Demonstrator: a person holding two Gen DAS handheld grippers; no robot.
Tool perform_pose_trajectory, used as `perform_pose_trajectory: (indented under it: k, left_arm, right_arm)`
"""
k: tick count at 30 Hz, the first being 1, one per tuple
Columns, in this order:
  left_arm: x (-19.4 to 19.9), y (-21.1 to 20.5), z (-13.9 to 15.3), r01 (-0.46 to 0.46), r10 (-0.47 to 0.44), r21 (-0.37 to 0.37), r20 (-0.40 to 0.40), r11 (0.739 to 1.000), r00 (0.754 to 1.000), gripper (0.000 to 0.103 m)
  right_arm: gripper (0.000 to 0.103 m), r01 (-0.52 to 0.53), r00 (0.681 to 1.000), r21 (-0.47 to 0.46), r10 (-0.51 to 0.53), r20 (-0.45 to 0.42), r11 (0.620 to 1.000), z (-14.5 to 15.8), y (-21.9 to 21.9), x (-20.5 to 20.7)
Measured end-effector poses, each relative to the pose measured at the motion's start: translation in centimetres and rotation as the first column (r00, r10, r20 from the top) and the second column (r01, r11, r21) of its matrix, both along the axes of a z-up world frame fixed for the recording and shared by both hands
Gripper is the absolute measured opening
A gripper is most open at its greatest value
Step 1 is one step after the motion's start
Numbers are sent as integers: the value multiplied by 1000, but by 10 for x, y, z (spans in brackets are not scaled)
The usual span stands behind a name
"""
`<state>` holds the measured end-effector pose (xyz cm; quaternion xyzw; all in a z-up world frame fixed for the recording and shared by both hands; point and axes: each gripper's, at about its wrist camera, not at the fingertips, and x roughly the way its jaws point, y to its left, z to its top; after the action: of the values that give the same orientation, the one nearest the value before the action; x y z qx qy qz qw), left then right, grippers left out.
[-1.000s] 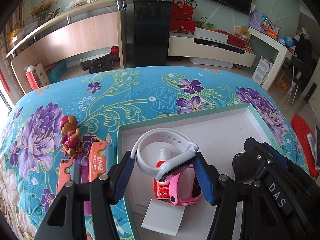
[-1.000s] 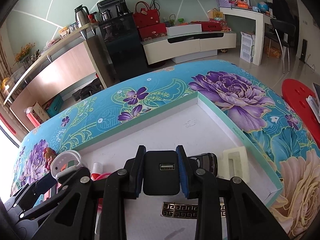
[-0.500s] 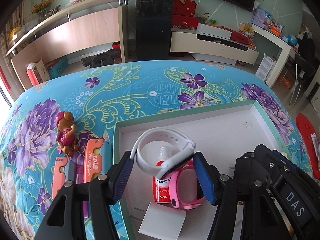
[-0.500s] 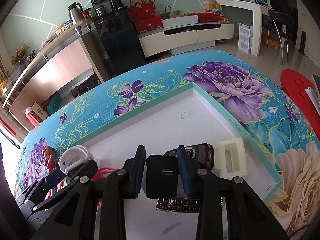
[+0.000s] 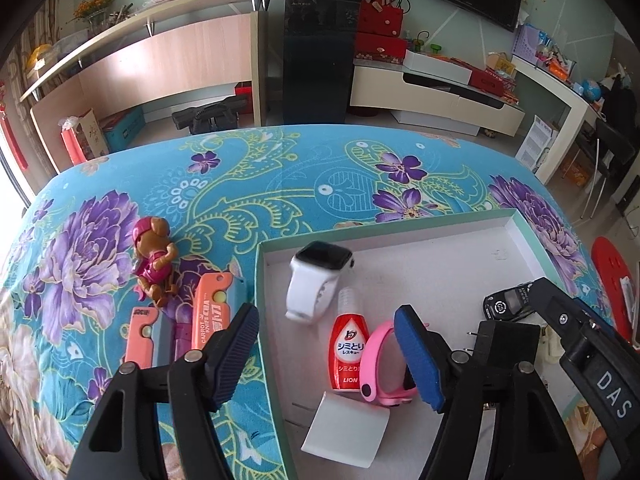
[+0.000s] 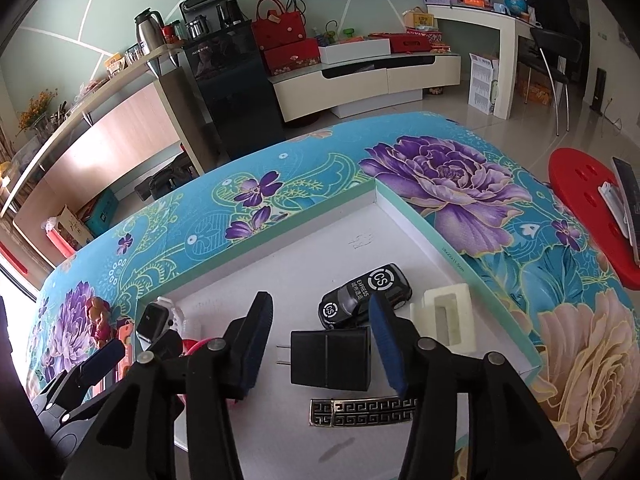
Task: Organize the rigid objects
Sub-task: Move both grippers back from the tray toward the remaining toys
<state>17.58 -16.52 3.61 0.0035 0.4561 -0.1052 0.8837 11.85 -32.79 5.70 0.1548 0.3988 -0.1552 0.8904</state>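
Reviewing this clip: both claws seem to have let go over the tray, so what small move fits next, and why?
Probably swing the left claw, jaws opening and empty, toward the dog figure on the cloth; the white watch and black charger already lie in the tray.

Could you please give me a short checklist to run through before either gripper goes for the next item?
1. White smartwatch released, lying in the white tray: ok.
2. Black USB charger block lying in the tray: ok.
3. Left gripper jaws opening, pads off everything: ok.
4. Right gripper jaws opening, clear of charger: ok.
5. Orange folding knives and toy dog figurine outside the tray: not ok.
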Motion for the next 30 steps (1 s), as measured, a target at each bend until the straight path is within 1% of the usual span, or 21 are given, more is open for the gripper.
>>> perform_pose_trajectory:
  k: [3,9,10,11,13,14,15,20,22,23,27,29,30]
  left_arm:
    - [0,8,0,-25,26,15,-5,1000,1000,74]
    - [1,23,-3,-74,76,42,-24,996,997,74]
    - [1,25,-4,-82,83,44,-26,996,996,75]
    - [1,28,-4,-91,93,46,-28,995,995,75]
    - [3,31,-6,-110,112,54,-40,992,993,86]
    - [3,33,-7,-117,119,57,-42,992,992,93]
    - [4,35,-8,-124,127,61,-43,990,991,94]
    - [5,41,-12,-153,158,82,-56,985,986,97]
    - [6,42,-16,-161,168,99,-64,982,984,97]
    - [7,43,-17,-164,172,105,-70,981,983,98]
    - [8,47,-23,-177,187,112,-92,978,978,98]
    - [8,48,-25,-179,192,122,-99,976,976,103]
    - [8,48,-26,-180,193,128,-99,975,976,103]
  right_arm:
    - [58,0,1000,-15,0,-9,1000,1,0,0]
    - [63,8,997,-66,-13,-75,998,-5,0,3]
    - [64,10,996,-69,-16,-87,998,-7,0,3]
    - [68,16,995,-69,-23,-96,997,-8,-2,3]
    - [70,32,994,-58,-38,-104,998,-10,-5,2]
    - [70,39,993,-49,-45,-108,998,-11,-7,2]
    - [70,45,992,-40,-49,-114,998,-13,-9,2]
    - [72,73,987,-23,-75,-140,997,-19,-16,1]
    - [76,81,987,-16,-82,-138,997,-20,-18,1]
    - [82,84,987,-14,-85,-137,996,-20,-18,1]
    - [83,82,987,-14,-83,-140,997,-21,-18,1]
    - [83,79,986,-12,-80,-145,997,-22,-18,2]
    - [83,80,986,-11,-81,-147,997,-22,-18,2]
